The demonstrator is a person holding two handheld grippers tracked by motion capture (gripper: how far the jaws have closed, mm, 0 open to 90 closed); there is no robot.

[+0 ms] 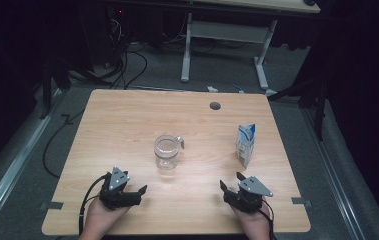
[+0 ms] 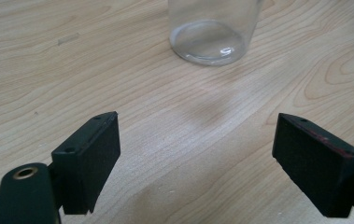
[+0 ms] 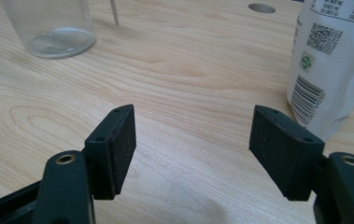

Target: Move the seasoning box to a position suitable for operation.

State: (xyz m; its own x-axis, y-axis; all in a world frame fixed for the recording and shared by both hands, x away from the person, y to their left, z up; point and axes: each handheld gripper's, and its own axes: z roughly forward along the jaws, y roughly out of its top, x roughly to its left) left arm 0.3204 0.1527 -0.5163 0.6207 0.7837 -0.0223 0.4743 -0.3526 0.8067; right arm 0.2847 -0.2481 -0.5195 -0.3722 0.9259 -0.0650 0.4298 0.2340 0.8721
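Reaching comes first, as I read it: both grippers rest low at the near edge of the tabletop (image 1: 127, 107), and neither holds anything. My left gripper (image 1: 127, 192) has its jaws wide apart with only bare wood between them; in the left gripper view the jar (image 2: 212, 35) stands straight ahead, a little beyond the tips. My right gripper (image 1: 237, 190) also has its jaws apart and empty, and in the right gripper view the carton (image 3: 336, 60) rises just beyond and outside one jaw.

On the high view the jar (image 1: 168, 151) sits near the middle of the tabletop, upright, clear and seemingly empty, with a small handle or spout at its rim. The carton (image 1: 246, 145) stands upright well apart from it, toward the right edge.

To do this well, I would bring the right gripper up to the carton, centre it between the jaws, and close around its middle, gently, since thin card may buckle. The left could steady the jar low on its wall; glass is slippery, so I'd square the jaws to it.

On the carton I can see a QR code, a barcode, a small green round mark and a panel of fine print, too small to read. No brand name is legible.
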